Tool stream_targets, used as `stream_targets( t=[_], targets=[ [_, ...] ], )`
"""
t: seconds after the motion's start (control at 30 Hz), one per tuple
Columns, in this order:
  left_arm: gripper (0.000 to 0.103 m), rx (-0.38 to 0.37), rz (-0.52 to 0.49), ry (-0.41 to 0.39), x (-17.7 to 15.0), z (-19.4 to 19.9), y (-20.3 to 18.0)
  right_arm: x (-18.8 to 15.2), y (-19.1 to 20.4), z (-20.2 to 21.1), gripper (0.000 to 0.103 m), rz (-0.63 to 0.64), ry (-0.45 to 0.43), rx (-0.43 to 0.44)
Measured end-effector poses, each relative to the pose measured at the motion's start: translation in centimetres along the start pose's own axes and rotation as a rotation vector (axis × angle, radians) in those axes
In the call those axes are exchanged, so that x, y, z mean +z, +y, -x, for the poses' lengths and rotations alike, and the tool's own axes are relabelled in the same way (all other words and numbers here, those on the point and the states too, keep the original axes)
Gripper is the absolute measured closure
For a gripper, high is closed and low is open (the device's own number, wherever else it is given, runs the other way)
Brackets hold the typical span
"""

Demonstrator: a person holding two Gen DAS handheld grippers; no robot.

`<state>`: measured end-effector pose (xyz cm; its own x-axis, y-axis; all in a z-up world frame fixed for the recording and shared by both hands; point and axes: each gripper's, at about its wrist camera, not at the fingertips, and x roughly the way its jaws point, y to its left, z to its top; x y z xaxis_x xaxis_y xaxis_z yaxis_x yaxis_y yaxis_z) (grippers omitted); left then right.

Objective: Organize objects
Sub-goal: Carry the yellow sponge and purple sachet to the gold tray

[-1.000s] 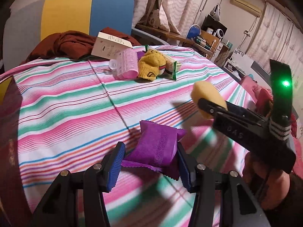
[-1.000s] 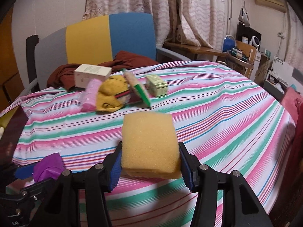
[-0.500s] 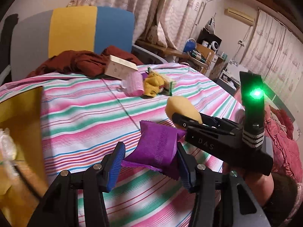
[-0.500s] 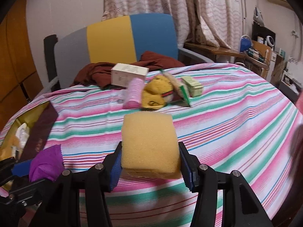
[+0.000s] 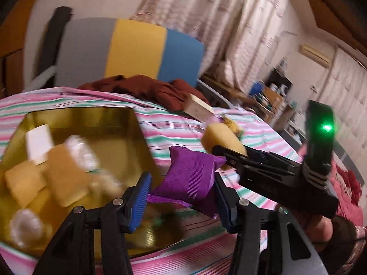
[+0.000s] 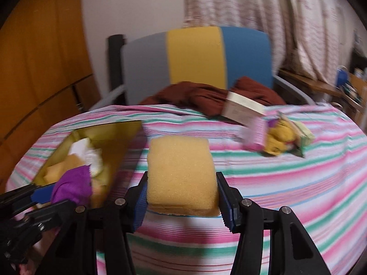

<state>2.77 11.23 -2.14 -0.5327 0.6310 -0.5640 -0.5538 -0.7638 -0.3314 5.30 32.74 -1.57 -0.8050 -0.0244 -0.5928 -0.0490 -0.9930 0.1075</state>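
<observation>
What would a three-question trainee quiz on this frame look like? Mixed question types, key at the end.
1. True or false: the right gripper is shut on the yellow foam sponge block.
2. The left gripper holds which item? A) white card box B) purple crinkle-edged packet C) pink hair roller
3. Fill in: the gold square tin already holds several yellow ____.

Key: 1 true; 2 B, purple crinkle-edged packet; 3 sponges.

Your tray (image 6: 128, 126) sits left on tabletop (image 6: 298, 183), sponges inside; box (image 6: 243, 110) and toy pile (image 6: 279, 137) far right; cloth (image 6: 197, 98) behind, chair (image 6: 195, 61) beyond
</observation>
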Motion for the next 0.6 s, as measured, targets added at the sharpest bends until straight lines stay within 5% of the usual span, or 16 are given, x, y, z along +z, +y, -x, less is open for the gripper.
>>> stream_targets(
  t=[0.33,0.6],
  targets=[
    [0.050,0.161,0.244,-0.022,-2.2,3.8,9.6,-0.5,9.6,-0.3,0.048,0.176,0.049,0.222],
    [0.049,0.241,0.290,0.041,-2.9,2.5,12.7,-1.6,13.8,-2.3,0.044,0.263,0.131,0.329]
  ],
)
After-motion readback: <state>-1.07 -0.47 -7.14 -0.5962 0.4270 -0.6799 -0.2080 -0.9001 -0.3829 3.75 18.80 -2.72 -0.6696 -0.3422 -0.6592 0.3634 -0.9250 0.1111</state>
